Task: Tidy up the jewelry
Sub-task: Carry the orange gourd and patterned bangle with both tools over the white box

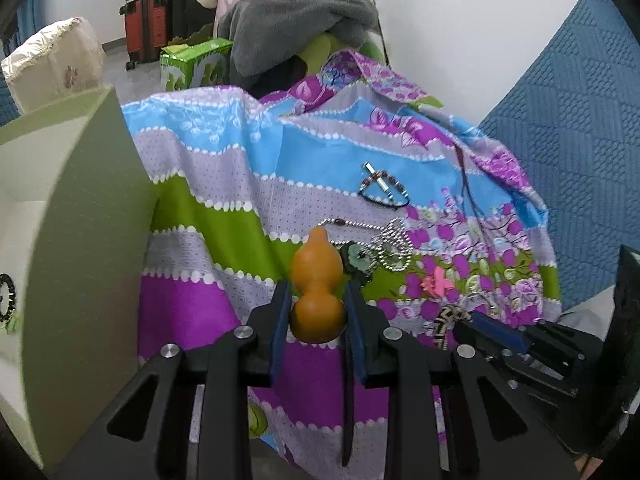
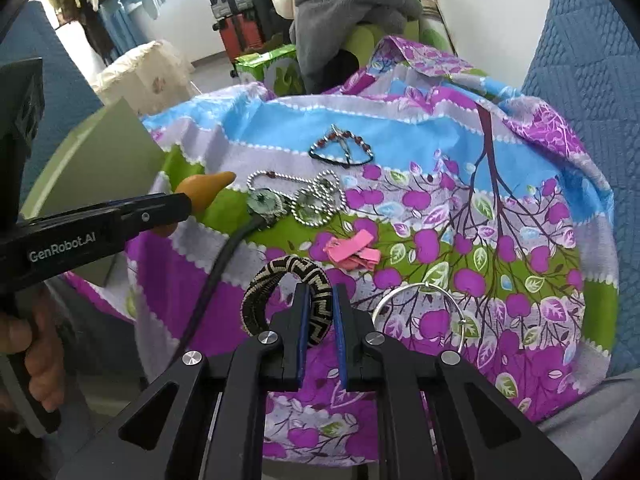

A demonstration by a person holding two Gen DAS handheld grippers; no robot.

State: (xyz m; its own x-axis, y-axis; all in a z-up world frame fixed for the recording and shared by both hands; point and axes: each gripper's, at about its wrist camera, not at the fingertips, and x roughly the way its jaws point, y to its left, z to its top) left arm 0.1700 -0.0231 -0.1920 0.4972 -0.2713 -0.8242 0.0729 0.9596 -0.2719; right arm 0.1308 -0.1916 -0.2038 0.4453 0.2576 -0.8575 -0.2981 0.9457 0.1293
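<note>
My left gripper (image 1: 316, 300) is shut on an orange gourd pendant (image 1: 316, 280), held above the patterned cloth (image 1: 224, 184); its dark cord (image 2: 216, 272) hangs down. The gourd's tip (image 2: 212, 188) also shows in the right wrist view. My right gripper (image 2: 320, 300) is shut on a black-and-cream woven bangle (image 2: 316, 284), also seen in the left wrist view (image 1: 444, 320). On the cloth lie a beaded bracelet with a cross (image 1: 384, 188), a silver ball chain (image 2: 316, 196) with a green jade disc (image 2: 262, 202), a pink clip (image 2: 354, 250) and a thin silver hoop (image 2: 424, 312).
A pale green open box (image 1: 80, 216) stands at the left of the cloth; a black bead bracelet (image 1: 8, 296) lies inside it. A blue quilted cushion (image 1: 568, 120) is at the right. Clothes, a green carton and suitcases are behind.
</note>
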